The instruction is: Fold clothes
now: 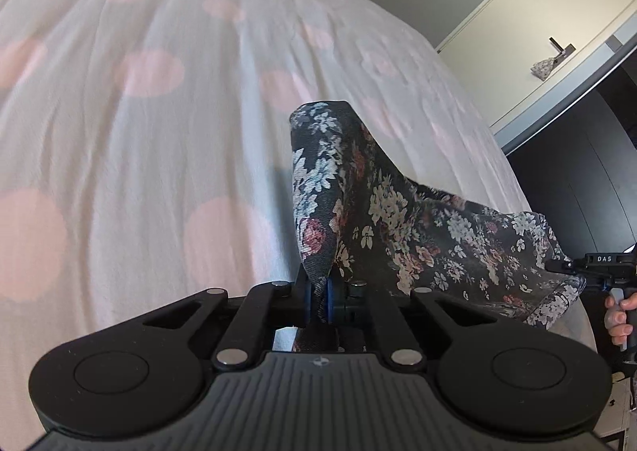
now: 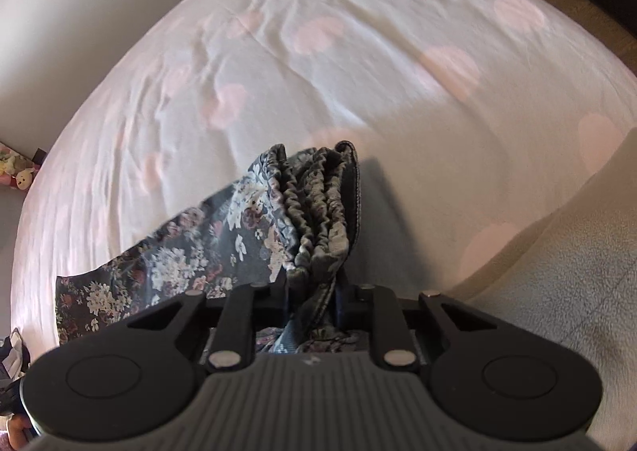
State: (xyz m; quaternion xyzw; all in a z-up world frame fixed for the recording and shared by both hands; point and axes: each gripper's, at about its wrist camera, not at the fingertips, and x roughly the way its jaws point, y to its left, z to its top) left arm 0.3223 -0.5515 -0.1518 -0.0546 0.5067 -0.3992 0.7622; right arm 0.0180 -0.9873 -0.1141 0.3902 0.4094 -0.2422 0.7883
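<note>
A dark floral garment [image 1: 382, 212] hangs stretched between my two grippers above the bed. My left gripper [image 1: 320, 295] is shut on one end of it, and the cloth stands up past the blue pads. The right gripper shows at the right edge of the left wrist view [image 1: 573, 266], holding the other end. In the right wrist view my right gripper [image 2: 312, 291] is shut on the garment's gathered elastic waistband [image 2: 314, 212]. The rest of the floral cloth [image 2: 159, 264] trails off to the left.
A white bedsheet with pale pink dots [image 1: 159, 112] lies under both grippers and fills the right wrist view [image 2: 358, 73]. A cream wardrobe door with a handle [image 1: 557, 49] stands at the right. A fleecy blanket [image 2: 557, 291] lies at the right. Soft toys [image 2: 20, 176] sit by the wall.
</note>
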